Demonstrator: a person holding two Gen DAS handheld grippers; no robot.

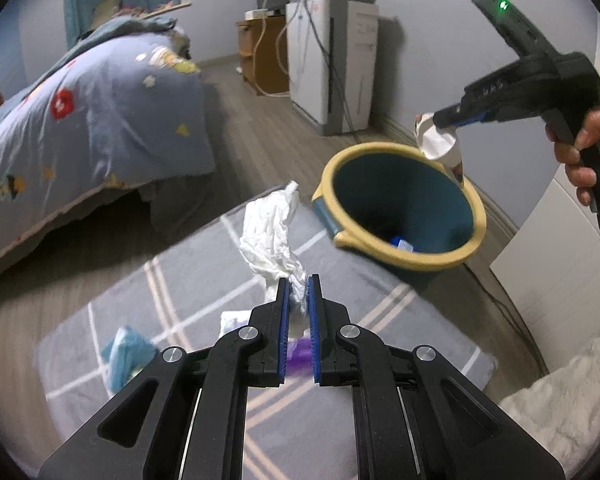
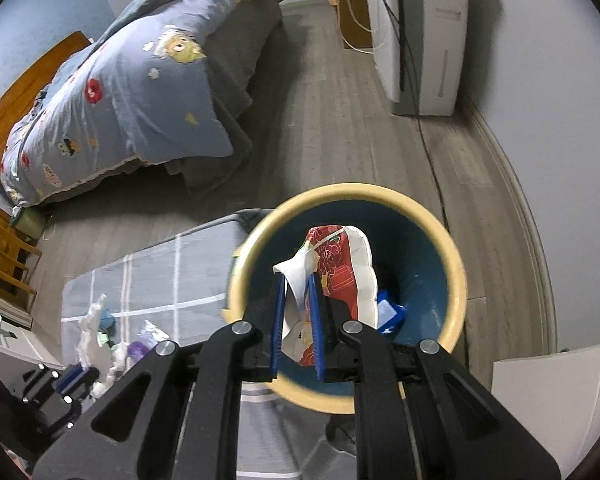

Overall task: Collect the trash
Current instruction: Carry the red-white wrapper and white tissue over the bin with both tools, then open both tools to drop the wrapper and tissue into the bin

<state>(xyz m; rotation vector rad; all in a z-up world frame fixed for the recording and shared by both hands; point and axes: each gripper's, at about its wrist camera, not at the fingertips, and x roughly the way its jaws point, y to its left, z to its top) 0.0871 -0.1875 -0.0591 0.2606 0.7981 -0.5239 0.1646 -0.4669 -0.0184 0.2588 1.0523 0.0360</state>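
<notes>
My left gripper (image 1: 298, 280) is shut on a crumpled white tissue (image 1: 270, 232) that stands up from its pads above the grey checked mat (image 1: 364, 312). A blue bin with a cream rim (image 1: 400, 258) stands at the mat's far edge, and a blue scrap (image 2: 390, 312) lies on its bottom. My right gripper (image 2: 298, 278) hangs over the bin's mouth (image 2: 454, 280), shut on a red and white wrapper (image 2: 340, 272). In the left wrist view that gripper (image 1: 440, 122) shows at upper right with the wrapper (image 1: 440, 142) above the rim, a hand on its handle.
More litter lies on the mat: a light blue packet (image 1: 126, 354), a purple piece (image 1: 300, 350) and white scraps (image 2: 96, 320). A bed with a blue quilt (image 2: 140, 88) fills the left. A white appliance (image 2: 420, 32) with cables stands by the far wall. A white cabinet (image 1: 572, 248) is at right.
</notes>
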